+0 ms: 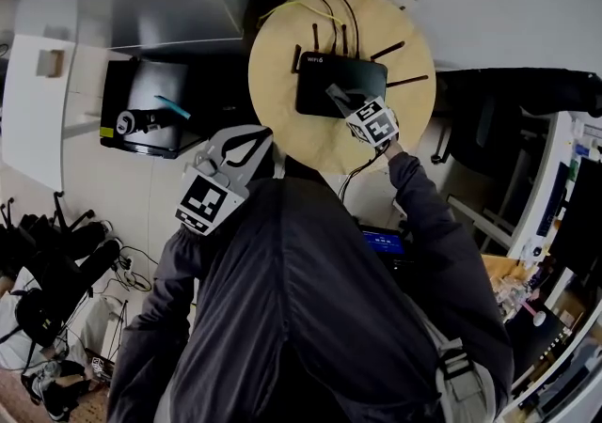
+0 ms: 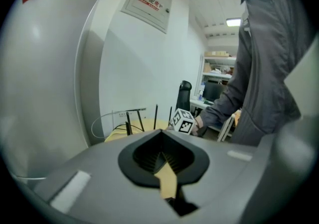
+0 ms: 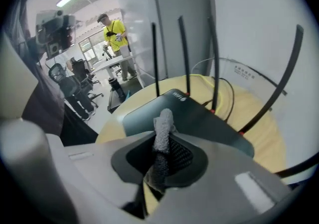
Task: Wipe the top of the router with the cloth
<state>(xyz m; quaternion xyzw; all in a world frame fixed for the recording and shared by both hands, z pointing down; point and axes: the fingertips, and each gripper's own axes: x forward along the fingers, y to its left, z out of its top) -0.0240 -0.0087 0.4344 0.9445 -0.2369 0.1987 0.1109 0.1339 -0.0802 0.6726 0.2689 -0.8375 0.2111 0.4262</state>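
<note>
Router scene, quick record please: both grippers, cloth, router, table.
right gripper: shut on cloth, over the router top
cloth: grey, pinched, sticks out past the jaws
left gripper: shut, empty, held back from the router
router: black, lies flat, antennas raised
table: round, wooden
cloth touching router: cannot tell

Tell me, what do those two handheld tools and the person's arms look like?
The left gripper and right gripper are alike: a light grey plastic body that narrows to two jaws, set in a black mouth with ribbed lining. Each carries a white cube printed with black square markers. The person wears a dark grey long-sleeved jacket.
</note>
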